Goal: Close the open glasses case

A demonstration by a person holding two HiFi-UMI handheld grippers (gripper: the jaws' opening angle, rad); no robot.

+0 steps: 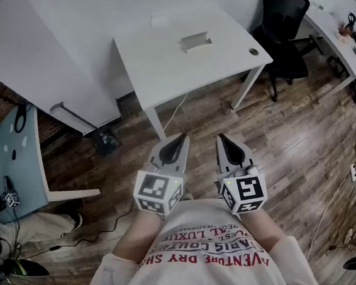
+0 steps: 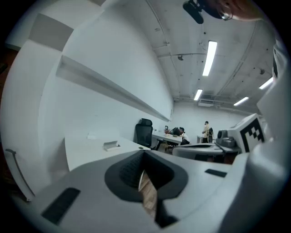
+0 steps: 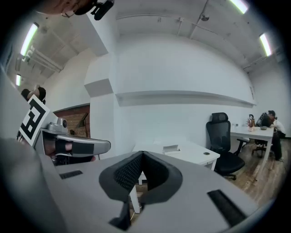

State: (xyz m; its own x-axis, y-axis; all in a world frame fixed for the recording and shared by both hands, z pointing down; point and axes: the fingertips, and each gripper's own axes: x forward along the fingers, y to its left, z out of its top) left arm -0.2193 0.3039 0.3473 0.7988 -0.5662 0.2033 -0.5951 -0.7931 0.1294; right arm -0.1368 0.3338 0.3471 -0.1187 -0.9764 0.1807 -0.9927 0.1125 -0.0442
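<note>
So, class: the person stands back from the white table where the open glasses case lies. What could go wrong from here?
1. The glasses case lies loose on the smooth white table; pushing its lid may skid it instead of closing it.
2. The left gripper and right gripper are both shut, so neither is ready to brace it.
3. A cable hanging at the table's near edge could snag a foot.

- The table (image 1: 166, 74) is looking smooth and matt white.
- The floor (image 1: 291, 150) is showing brown wood planks, slightly glossy.
- The left gripper (image 1: 180, 137) and the right gripper (image 1: 224, 139) are showing matt grey plastic.
</note>
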